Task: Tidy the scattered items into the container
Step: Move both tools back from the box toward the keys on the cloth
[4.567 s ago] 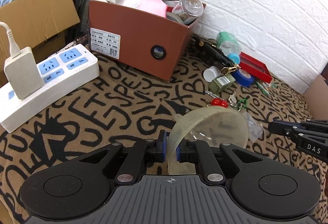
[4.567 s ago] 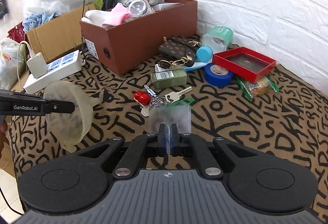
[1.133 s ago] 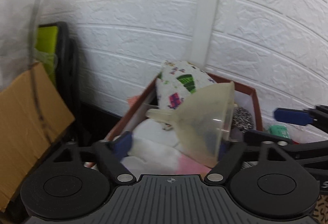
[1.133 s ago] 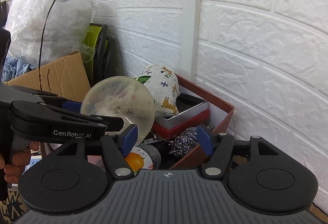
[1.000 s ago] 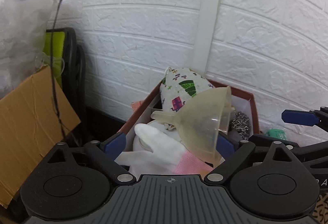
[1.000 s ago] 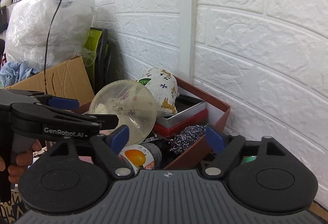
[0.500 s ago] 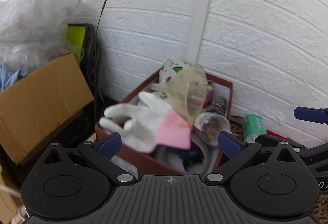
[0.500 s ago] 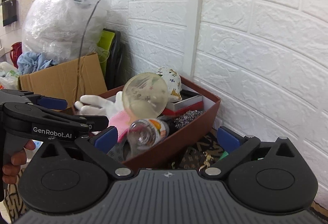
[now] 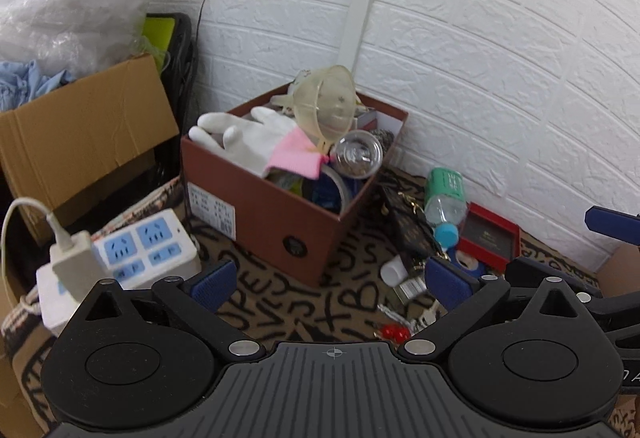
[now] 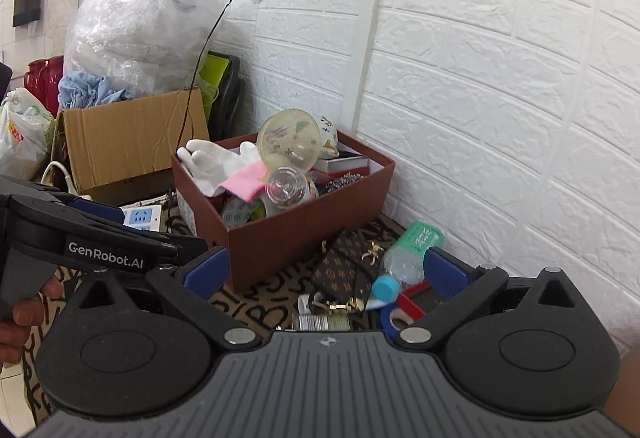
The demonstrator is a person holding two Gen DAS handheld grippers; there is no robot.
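Observation:
A brown shoebox [image 9: 280,213] [image 10: 304,234] stands against the white brick wall, full of items. A translucent funnel [image 9: 326,105] [image 10: 289,145] lies on top of the pile, beside a white and pink glove [image 9: 256,145] and a clear jar [image 9: 357,153]. My left gripper [image 9: 330,280] is open and empty, above the patterned cloth in front of the box. My right gripper [image 10: 326,272] is open and empty, to the right of the left one. On the cloth lie a brown wallet [image 10: 348,262], a green bottle [image 9: 444,193], a red tray [image 9: 490,238], blue tape [image 9: 466,264] and keys [image 9: 394,330].
A white power strip [image 9: 120,258] with a plug lies left of the box. A cardboard carton [image 9: 80,141] and a plastic bag [image 10: 140,37] stand further left. The left gripper's body [image 10: 92,242] crosses the left side of the right wrist view.
Both grippers have let go of their items and opened. They have pulled back and up from the box. The funnel now rests on the pile in the box.

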